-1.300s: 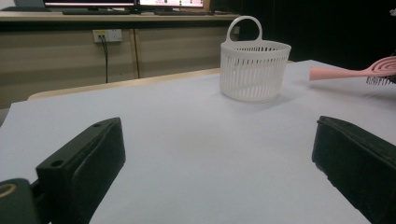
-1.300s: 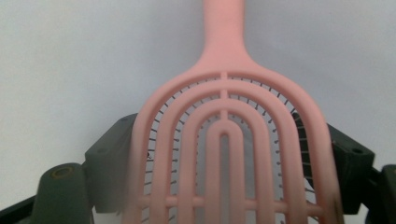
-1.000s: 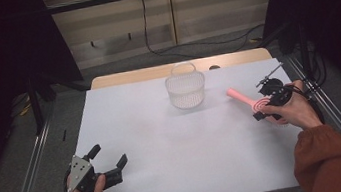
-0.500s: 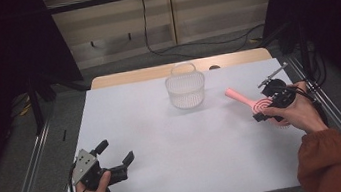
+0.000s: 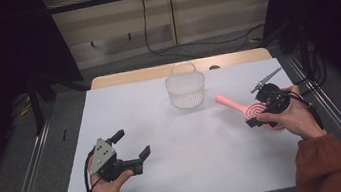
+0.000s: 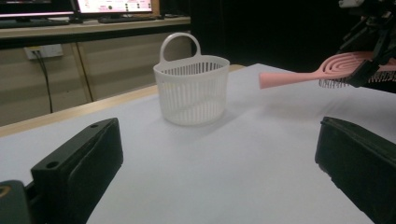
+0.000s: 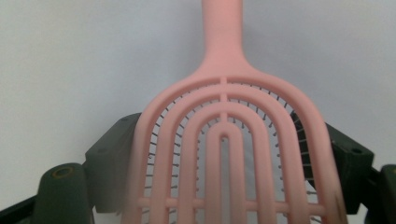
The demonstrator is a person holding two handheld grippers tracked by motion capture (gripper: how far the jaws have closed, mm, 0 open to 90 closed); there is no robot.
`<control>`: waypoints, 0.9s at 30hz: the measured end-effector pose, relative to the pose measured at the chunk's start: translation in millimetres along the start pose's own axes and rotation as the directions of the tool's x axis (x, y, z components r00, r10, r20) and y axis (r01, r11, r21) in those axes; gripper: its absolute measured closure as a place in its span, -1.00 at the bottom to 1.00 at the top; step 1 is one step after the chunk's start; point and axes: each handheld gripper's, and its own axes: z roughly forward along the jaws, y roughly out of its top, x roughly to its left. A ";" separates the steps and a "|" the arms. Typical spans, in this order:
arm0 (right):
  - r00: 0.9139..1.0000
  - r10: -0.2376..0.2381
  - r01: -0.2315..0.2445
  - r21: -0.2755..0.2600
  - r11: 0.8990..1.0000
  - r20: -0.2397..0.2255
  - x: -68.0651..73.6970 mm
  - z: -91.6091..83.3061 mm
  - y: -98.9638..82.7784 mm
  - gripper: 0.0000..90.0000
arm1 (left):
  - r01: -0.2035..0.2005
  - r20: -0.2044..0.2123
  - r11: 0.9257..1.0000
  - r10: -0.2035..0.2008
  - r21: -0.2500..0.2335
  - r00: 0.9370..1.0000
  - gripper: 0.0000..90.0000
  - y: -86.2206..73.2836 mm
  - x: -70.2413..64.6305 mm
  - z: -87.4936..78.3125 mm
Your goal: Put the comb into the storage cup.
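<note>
The brush [image 5: 243,108] was pinched by its head in the right gripper [image 5: 262,113], handle pointing toward the basket [image 5: 186,91]. The left gripper [image 5: 133,149], wide open and empty, was well away from the basket.

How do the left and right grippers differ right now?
The left gripper has its jaws spread wide with nothing between them; the right gripper is clamped on the head of a pink brush. The left one hangs low over the near left of the white table, aimed toward the basket; the right one is at the far right, brush handle pointing at the basket. Both are black, hand-held, and off the table.
</note>
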 end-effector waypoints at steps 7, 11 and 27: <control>1.000 0.000 -0.001 -0.029 1.000 -0.026 6.4 -2.7 -0.7 -0.55 | -0.022 0.055 1.000 0.021 0.002 0.998 -0.96 7.5 -11.2 18.5; 0.999 0.001 -0.003 -0.030 1.000 -0.044 8.4 -0.4 -2.6 -0.55 | -0.039 0.073 0.999 0.039 0.007 0.997 -0.96 9.7 -17.4 28.0; 0.994 -0.043 0.040 -0.030 0.999 -0.105 26.6 9.2 8.2 -0.55 | -0.133 0.154 0.990 0.123 0.057 0.980 -0.94 4.3 -33.8 66.5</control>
